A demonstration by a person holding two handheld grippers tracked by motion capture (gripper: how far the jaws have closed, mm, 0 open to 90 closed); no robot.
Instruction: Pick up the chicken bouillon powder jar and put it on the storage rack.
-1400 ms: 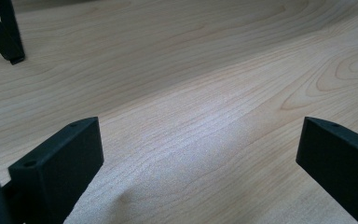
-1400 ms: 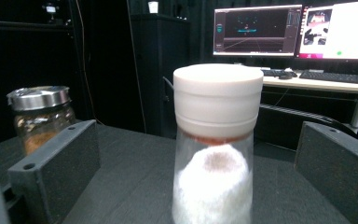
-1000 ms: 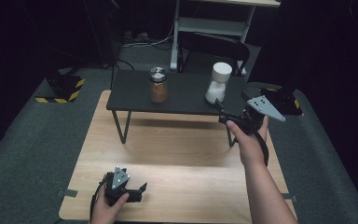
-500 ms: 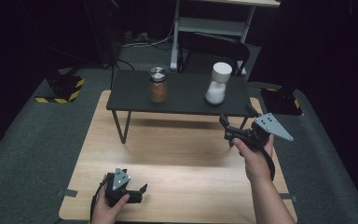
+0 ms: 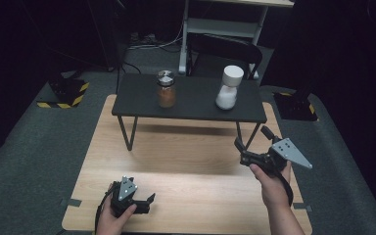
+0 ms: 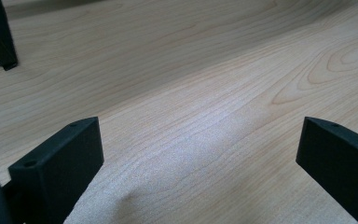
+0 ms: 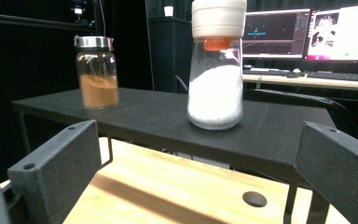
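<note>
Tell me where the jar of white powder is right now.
The jar of white powder stands upright on the right part of the black shelf in the high view, with the brown spice jar to its left and the right gripper nearer the person.

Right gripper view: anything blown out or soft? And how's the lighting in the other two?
Right gripper view: the monitors behind are overexposed; the white jar and brown jar are sharp, while the near tongs look soft. High view: the wooden table is lit, its surroundings nearly black. Left gripper view: even light, soft shadow near the tongs, wood grain blurring up close.
</note>
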